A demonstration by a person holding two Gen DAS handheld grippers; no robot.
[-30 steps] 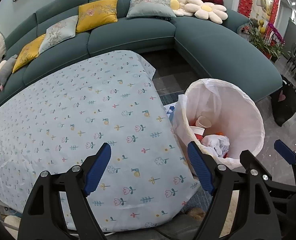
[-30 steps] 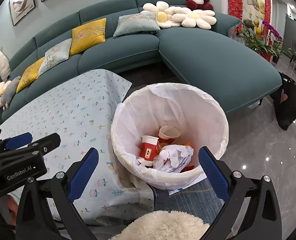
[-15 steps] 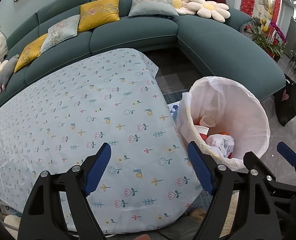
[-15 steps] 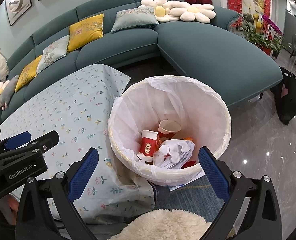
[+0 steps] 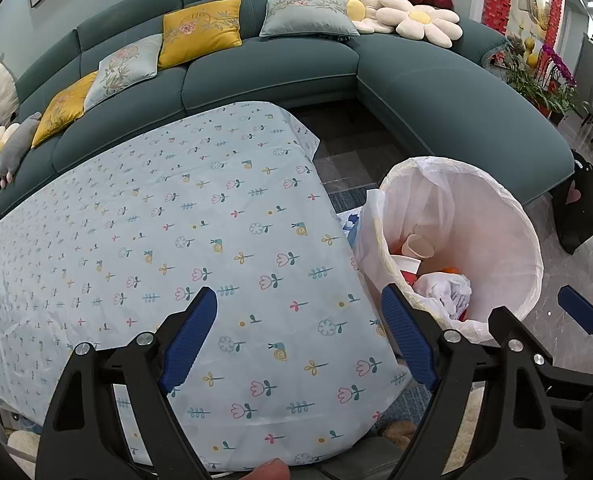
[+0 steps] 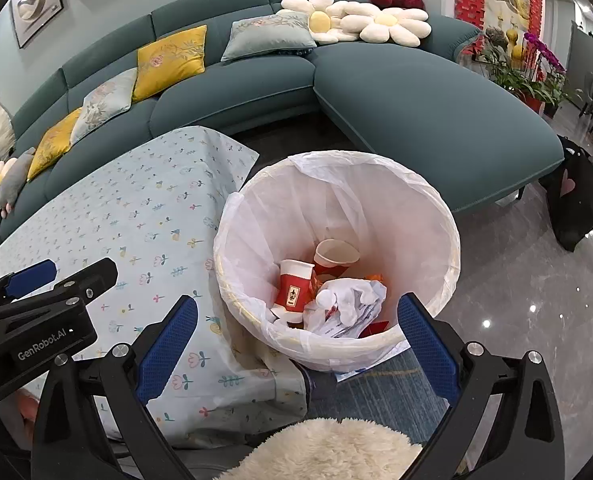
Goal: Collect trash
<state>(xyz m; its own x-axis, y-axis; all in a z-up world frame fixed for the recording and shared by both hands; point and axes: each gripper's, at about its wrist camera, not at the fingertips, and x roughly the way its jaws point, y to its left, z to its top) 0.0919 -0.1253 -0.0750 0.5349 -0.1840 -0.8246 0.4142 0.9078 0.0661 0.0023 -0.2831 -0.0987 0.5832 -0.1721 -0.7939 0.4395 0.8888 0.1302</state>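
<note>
A round trash bin [image 6: 452,240] lined with a white bag stands on the floor beside the table. Inside lie red paper cups [image 6: 294,288] and crumpled white paper [image 6: 348,300]. My right gripper [image 6: 296,302] hovers open above the bin's near rim, with nothing between its blue pads. My left gripper [image 5: 298,296] hangs over the flowered tablecloth [image 5: 156,220], left of the bin [image 5: 532,248]. Its jaws are opening and hold nothing. No loose trash shows on the cloth.
A teal corner sofa [image 5: 456,92] with yellow and grey cushions curves behind the table and bin. A black bag [image 6: 580,196] sits on the glossy floor at right, near potted plants [image 6: 528,76]. A fluffy cream rug [image 6: 336,452] lies at the bottom edge.
</note>
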